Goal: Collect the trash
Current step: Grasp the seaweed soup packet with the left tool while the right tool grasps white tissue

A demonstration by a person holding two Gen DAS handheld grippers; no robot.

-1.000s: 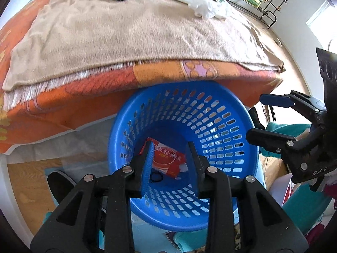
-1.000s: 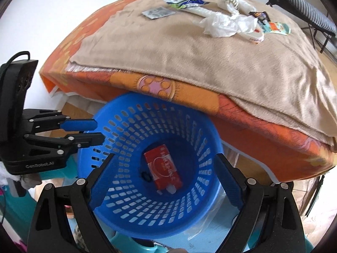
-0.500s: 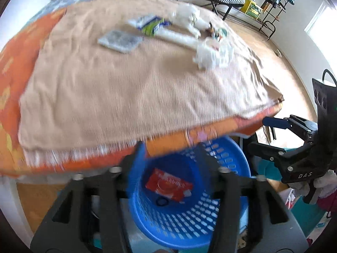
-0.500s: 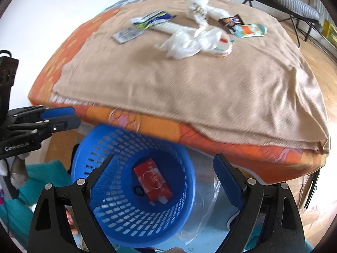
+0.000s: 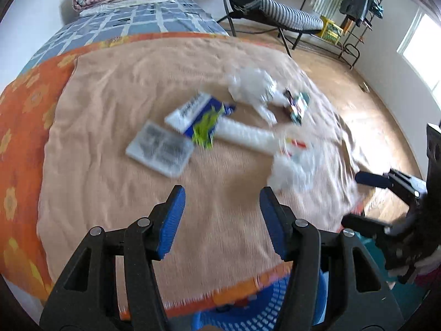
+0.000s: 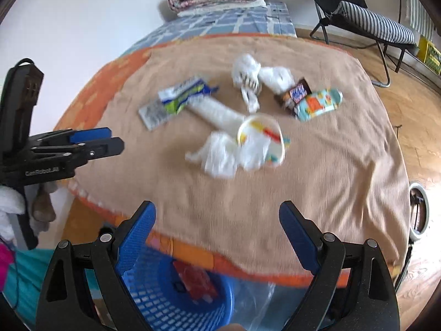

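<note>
Two handheld grippers are angled steeply down over a bed's tan blanket (image 6: pixel 317 171), side by side. The left gripper (image 5: pixel 222 215) is seen with jaws partly apart, having just been opening, nothing between them. The right gripper (image 6: pixel 217 237) is spread wide and empty. Trash is scattered mid-blanket, well ahead of both: a paper cup (image 6: pixel 261 140), white crumpled plastic (image 6: pixel 220 157), a candy wrapper (image 6: pixel 296 95). A blue basket (image 6: pixel 171 303) with a red packet (image 6: pixel 197 281) inside is set below the bed's edge
</note>
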